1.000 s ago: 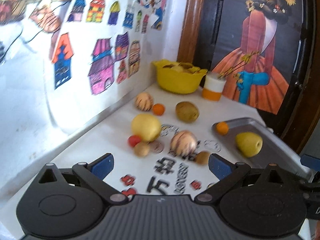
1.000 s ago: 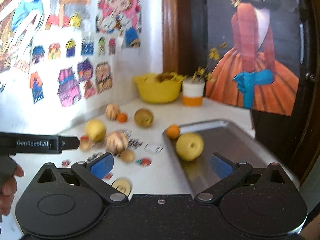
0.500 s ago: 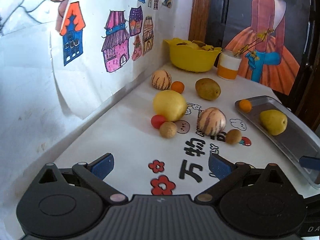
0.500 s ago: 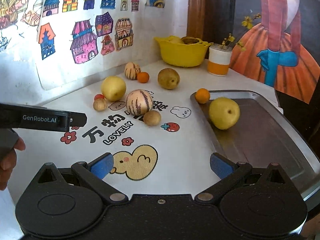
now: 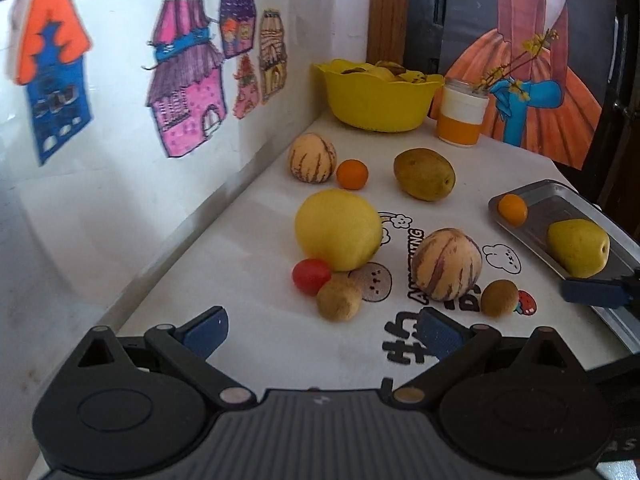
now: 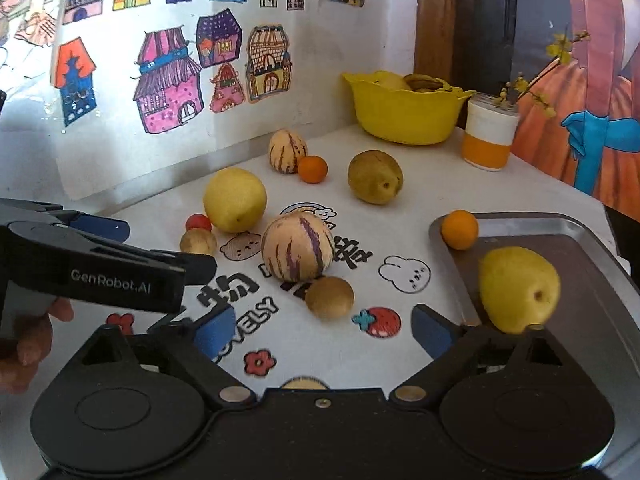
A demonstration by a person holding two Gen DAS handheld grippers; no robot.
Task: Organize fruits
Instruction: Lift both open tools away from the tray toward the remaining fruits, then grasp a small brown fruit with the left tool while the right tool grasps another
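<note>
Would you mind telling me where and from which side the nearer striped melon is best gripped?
Grip the nearer striped melon across its widest middle, probably from above. A small brown fruit touches its near side, blocking a low frontal approach, while its left and right flanks look free. The open right hand-held gripper seems wide enough.

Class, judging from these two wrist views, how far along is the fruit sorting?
Done: a yellow pear and a small orange lie in the metal tray. In hand: nothing; left gripper and right gripper are open. Left: eight fruits on the tablecloth.
</note>
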